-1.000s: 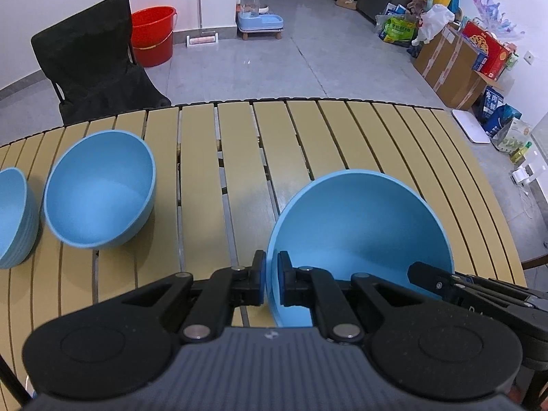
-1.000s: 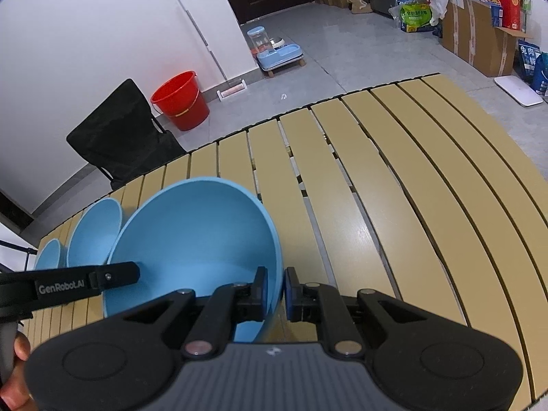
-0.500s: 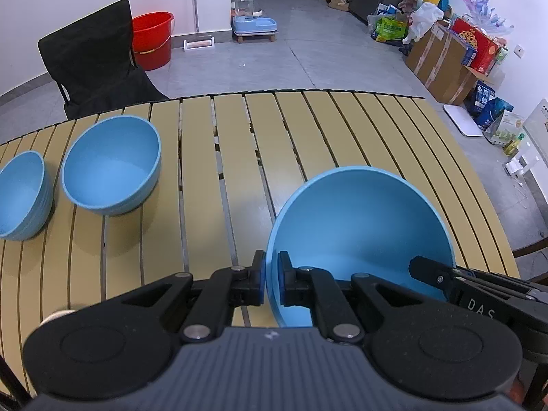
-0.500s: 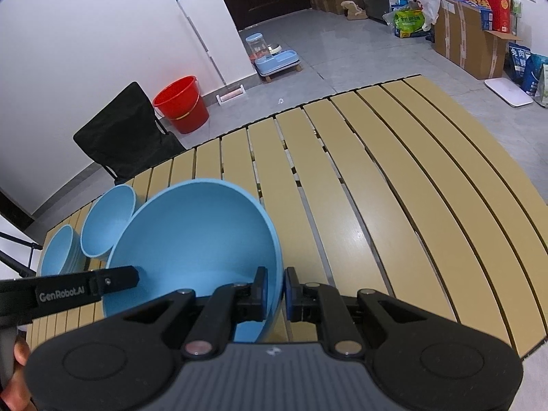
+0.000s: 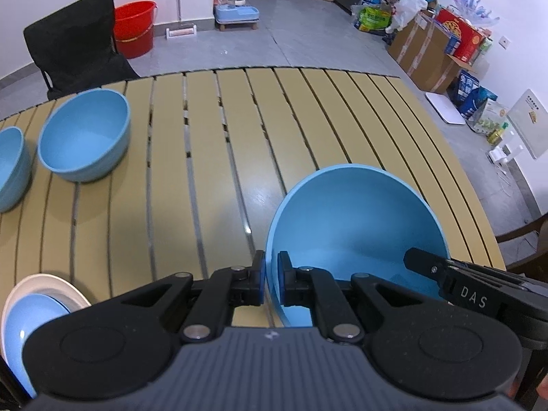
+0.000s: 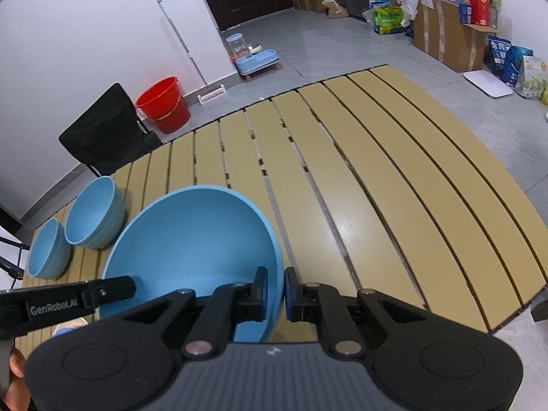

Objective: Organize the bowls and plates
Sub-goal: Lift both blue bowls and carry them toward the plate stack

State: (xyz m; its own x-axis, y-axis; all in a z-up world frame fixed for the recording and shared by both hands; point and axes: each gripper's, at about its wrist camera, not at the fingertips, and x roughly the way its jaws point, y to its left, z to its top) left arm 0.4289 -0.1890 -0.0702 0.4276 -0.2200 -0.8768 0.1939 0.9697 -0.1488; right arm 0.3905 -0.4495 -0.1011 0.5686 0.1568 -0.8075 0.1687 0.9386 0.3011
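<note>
Now, both your sets of fingers are clenched on the same big blue bowl (image 5: pixel 356 233): the left gripper (image 5: pixel 270 282) pinches its rim on one side, one pad inside the wall and one outside, and the right gripper (image 6: pixel 274 289) does the same on the opposite rim. Neither grip has altered over the last second; the pads sit on the rim exactly as they did.

What has changed is where the big blue bowl hangs over the slatted surface (image 5: pixel 212 157). A second ago the medium blue bowl (image 5: pixel 84 135) stood close on the big bowl's left and filled much of the left wrist view; now it sits well apart, farther left and farther back. The small blue bowl (image 5: pixel 10 167) just beyond it has come more fully into view too. And near the left edge of the surface, on your side of the medium bowl, a white plate (image 5: pixel 51 286) with a blue dish (image 5: pixel 27 322) on it has appeared where nothing showed before.

So you have carried the big blue bowl across the surface, away from the two smaller bowls. It looks lifted and tilted toward you, though whether its base is clear of the slats is hidden.

For the task, I judge this a carry in mid-course: the big bowl is not yet set down, and the bare slats to the right of the medium bowl leave plenty of room to place it.
</note>
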